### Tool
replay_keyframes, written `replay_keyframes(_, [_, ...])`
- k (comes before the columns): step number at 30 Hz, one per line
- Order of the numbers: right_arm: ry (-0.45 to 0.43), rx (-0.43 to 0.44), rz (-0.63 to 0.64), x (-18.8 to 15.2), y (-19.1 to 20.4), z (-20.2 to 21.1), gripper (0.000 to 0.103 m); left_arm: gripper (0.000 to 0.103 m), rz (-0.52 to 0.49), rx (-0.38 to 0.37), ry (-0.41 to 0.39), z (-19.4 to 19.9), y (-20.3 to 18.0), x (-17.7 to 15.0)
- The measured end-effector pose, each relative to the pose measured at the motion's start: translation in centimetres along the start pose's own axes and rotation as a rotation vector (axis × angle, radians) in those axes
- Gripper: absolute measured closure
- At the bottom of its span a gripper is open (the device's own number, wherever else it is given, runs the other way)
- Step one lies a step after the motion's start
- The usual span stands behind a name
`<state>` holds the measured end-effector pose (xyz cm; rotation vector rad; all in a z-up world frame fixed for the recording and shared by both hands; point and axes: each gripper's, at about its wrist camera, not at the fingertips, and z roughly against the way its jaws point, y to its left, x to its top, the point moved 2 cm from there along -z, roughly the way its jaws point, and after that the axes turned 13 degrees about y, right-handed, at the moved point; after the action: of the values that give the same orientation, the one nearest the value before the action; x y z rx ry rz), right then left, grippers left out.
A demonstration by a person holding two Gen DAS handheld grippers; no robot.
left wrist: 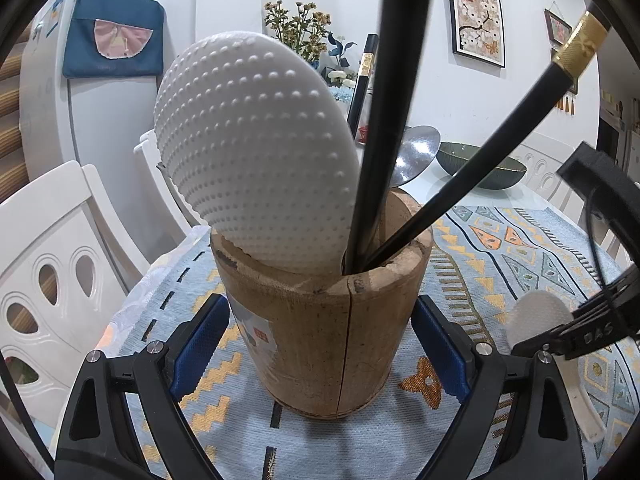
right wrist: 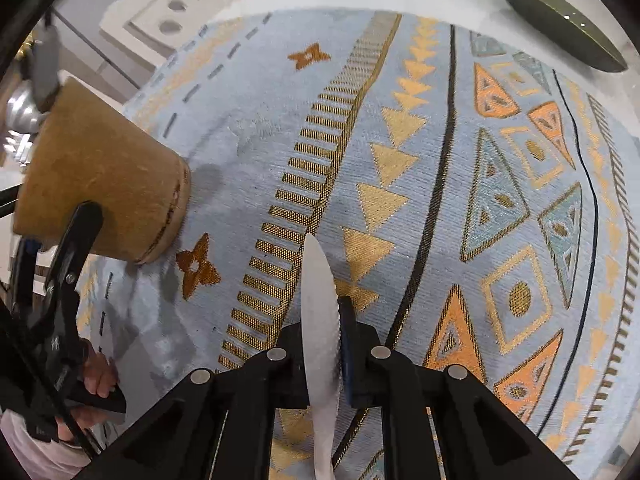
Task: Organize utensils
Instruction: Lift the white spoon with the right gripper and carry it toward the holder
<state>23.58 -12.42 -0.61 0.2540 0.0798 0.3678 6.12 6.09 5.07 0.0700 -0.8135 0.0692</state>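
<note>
- Left wrist: left claw (left wrist: pixel 320 344) clamps wooden utensil holder (left wrist: pixel 324 312).
- Right claw (right wrist: pixel 340 344) pinches white rice paddle (right wrist: pixel 320 320) edge-on; thin grip, could twist or slip.

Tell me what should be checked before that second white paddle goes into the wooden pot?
1. Left tool clamps the wooden pot: ok.
2. Right tool pinches the second white paddle: ok.
3. Pot upright on the patterned cloth: ok.
4. Room inside the pot: cannot tell; the first paddle and black chopsticks crowd it.
5. Paddle lifted clear of the cloth: cannot tell.
</note>
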Motion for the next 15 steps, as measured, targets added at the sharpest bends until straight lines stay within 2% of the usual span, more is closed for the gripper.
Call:
replay_keyframes(7, [-0.078,0.147,-0.078,-0.8,-1.2,2.9,0.094,0.011,0.000,-0.001,0.001,0.0,0.0,0.0])
replay_keyframes(11, [-0.158,0.202,-0.061,-0.6,-0.1,5.8,0.094,0.011,0.000,-0.001,0.001,0.0,0.0,0.0])
replay_keyframes(15, [-0.248,0.216,-0.003,0.0,1.6,9.0,0.094,0.011,0.001,-0.001,0.001,0.0,0.0,0.0])
